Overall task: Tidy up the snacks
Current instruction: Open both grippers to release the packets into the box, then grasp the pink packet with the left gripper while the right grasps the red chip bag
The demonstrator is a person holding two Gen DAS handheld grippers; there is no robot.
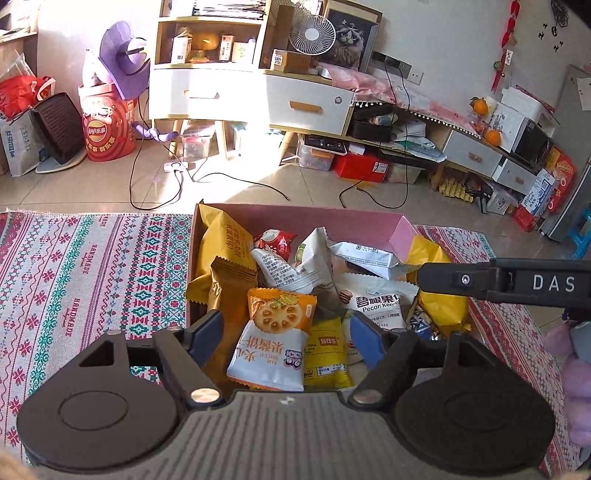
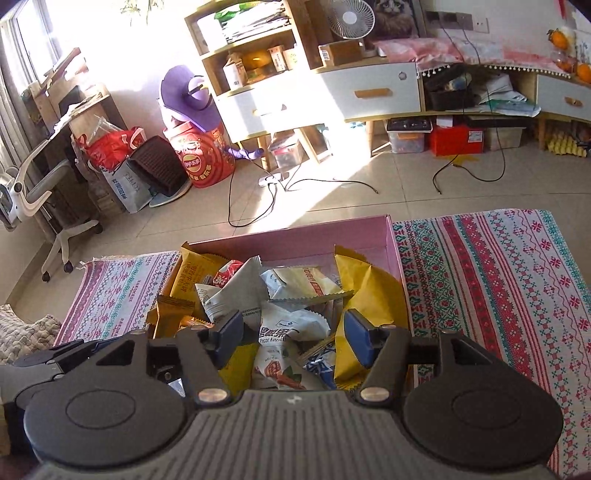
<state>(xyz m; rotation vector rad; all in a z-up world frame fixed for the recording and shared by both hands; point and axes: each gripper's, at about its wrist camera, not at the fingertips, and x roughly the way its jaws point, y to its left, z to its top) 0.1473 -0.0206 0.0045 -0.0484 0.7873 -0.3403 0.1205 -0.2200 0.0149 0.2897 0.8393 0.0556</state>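
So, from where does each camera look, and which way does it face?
Left wrist: on the left gripper, facing down and forward into the pink box; jaws open over the tomato cracker pack; the right gripper's arm enters at right.
Right wrist: on the right gripper, same slant into the pink box; jaws open over the pecan pack; the left gripper shows lower left.
Shared: box, snacks, patterned cloth, shelf and fan.
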